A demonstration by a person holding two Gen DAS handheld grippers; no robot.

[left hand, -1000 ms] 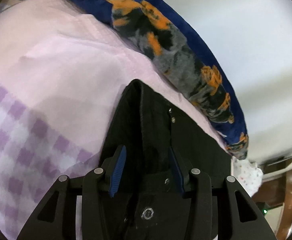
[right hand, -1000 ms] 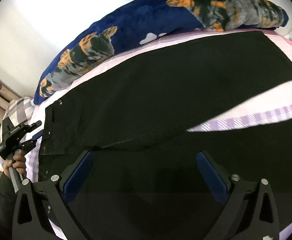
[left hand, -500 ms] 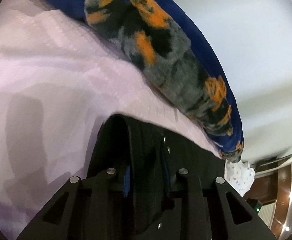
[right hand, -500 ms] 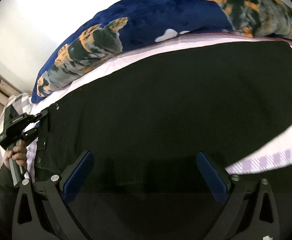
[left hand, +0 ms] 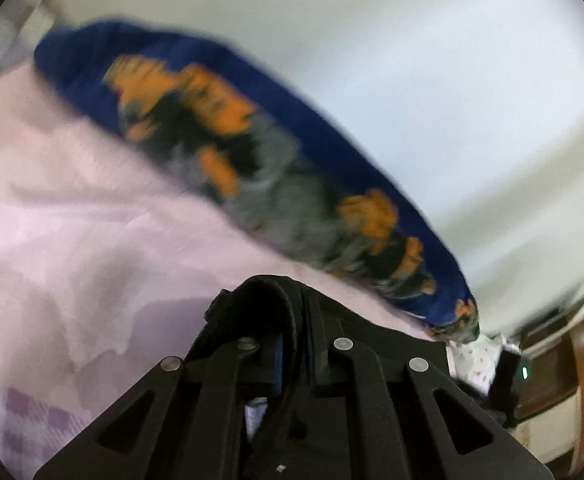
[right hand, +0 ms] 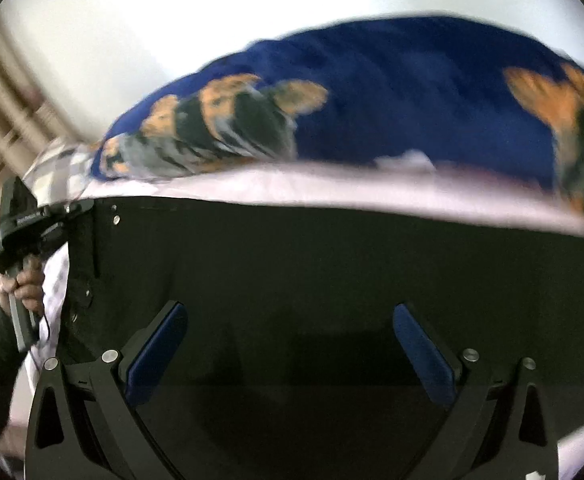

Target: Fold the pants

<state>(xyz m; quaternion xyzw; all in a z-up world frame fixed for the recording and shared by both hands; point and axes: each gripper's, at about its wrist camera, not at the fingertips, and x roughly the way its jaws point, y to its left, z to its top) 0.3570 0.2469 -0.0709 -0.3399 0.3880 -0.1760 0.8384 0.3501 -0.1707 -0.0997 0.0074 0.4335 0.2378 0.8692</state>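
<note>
Black pants (right hand: 332, 280), right-wrist view only

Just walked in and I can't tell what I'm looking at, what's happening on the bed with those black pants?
A person is folding black pants on a bed with a pink sheet, a gripper in each hand. The left gripper has just closed on the waistband end of the pants. The right gripper hangs open over the middle of the dark fabric, gripping nothing. A blue pillow with orange and grey tigers lies along the far edge by the wall. Both views are blurred.
</note>
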